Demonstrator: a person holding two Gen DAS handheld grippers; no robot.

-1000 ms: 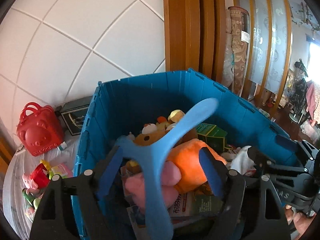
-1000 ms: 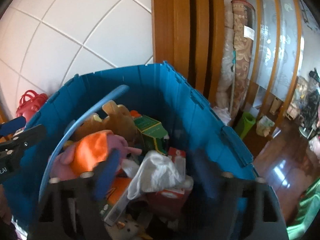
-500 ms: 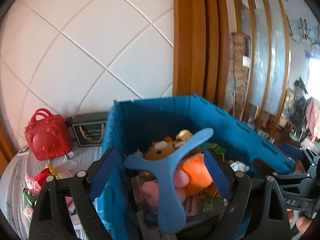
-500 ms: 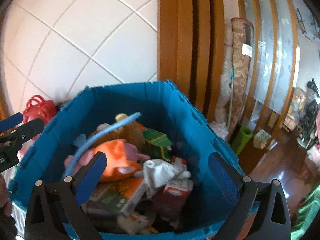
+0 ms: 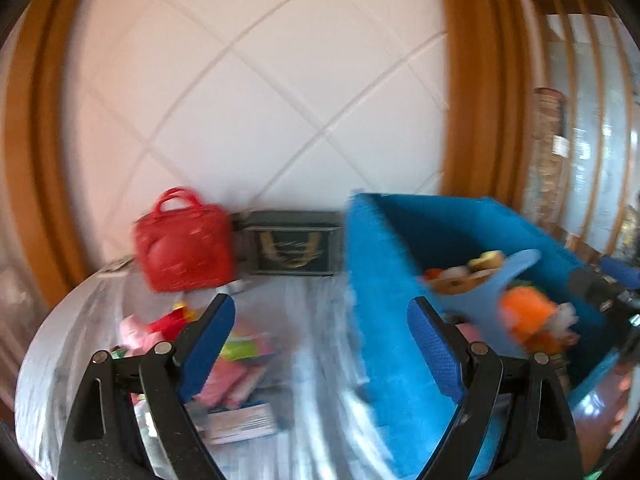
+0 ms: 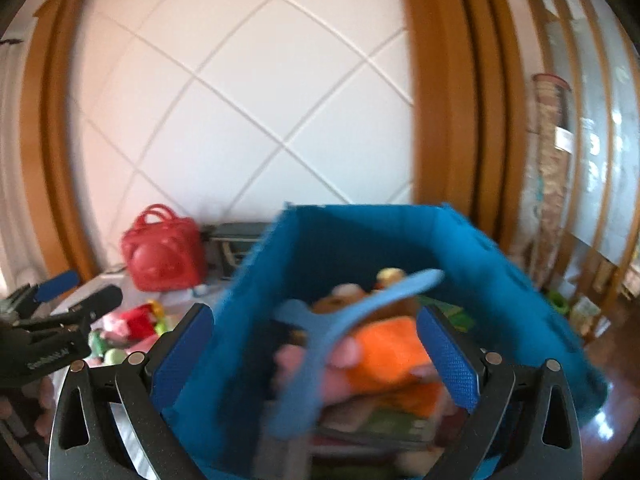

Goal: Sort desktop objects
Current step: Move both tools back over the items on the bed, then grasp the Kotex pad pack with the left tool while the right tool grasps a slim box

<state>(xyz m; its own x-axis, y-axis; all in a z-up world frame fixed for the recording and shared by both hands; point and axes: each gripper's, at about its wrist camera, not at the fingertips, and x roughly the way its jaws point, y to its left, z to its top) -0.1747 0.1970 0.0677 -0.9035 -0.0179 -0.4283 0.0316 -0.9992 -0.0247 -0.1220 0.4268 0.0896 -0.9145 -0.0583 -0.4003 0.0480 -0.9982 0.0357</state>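
Note:
A blue bin (image 6: 360,232) full of toys stands on the table's right side. On top of its load lie a light blue boomerang (image 6: 340,328) and an orange plush (image 6: 388,348). My right gripper (image 6: 316,360) hangs open in front of the bin with nothing between its pads. My left gripper (image 5: 320,348) is open too and empty, over the table beside the bin's left wall (image 5: 384,320). Loose items lie left of the bin: a pink and red toy (image 5: 160,326), pink packets (image 5: 232,376) and a booklet (image 5: 244,420). Both views are blurred.
A red toy bag (image 5: 184,240) and a dark box (image 5: 292,248) stand at the back against the white tiled wall. Wooden frames flank the wall. The right gripper (image 5: 604,280) shows at the left view's right edge, and the left gripper (image 6: 80,292) at the right view's left edge.
Both grippers have drawn back from the bin and their jaws have widened. The left one swung left over the table. The boomerang that was between its jaws now lies in the bin.

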